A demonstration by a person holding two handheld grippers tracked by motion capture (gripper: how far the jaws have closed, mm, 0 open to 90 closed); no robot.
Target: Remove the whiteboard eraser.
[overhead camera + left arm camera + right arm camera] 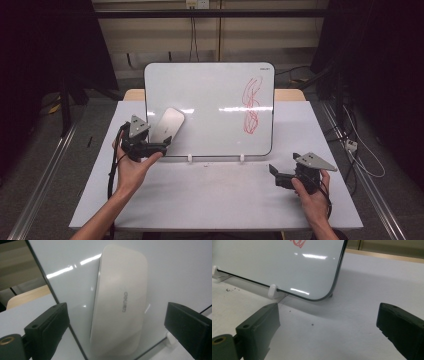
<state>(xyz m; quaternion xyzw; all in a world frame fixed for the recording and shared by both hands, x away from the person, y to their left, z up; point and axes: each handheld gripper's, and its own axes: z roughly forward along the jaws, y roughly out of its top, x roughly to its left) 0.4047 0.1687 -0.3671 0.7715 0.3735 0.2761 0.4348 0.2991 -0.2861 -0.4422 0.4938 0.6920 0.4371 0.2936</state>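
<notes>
The white whiteboard eraser (120, 302) clings to the whiteboard (215, 90) at its lower left, with red scribbles (251, 105) at upper right. The left gripper (150, 146), jaws spread, flanks it; a careless grab could tip the board off its 2 clips (272, 290). The right gripper (282, 177) idles spread at lower right.

This looks like a lab or recording room set up for filmed trials, not a home or shop. A plain white desk (215, 200) stands alone in the middle of a grey floor (45, 150), with black curtains (45, 45) hanging at 9 and 3 o'clock. Metal rails (40, 185) run along the floor on both sides of the desk. At 12 o'clock a bare beige wall (160, 37) carries a socket (197, 4) with cables dropping from it. More loose cables and a white plug (351, 146) lie on the floor at 3 o'clock.
</notes>
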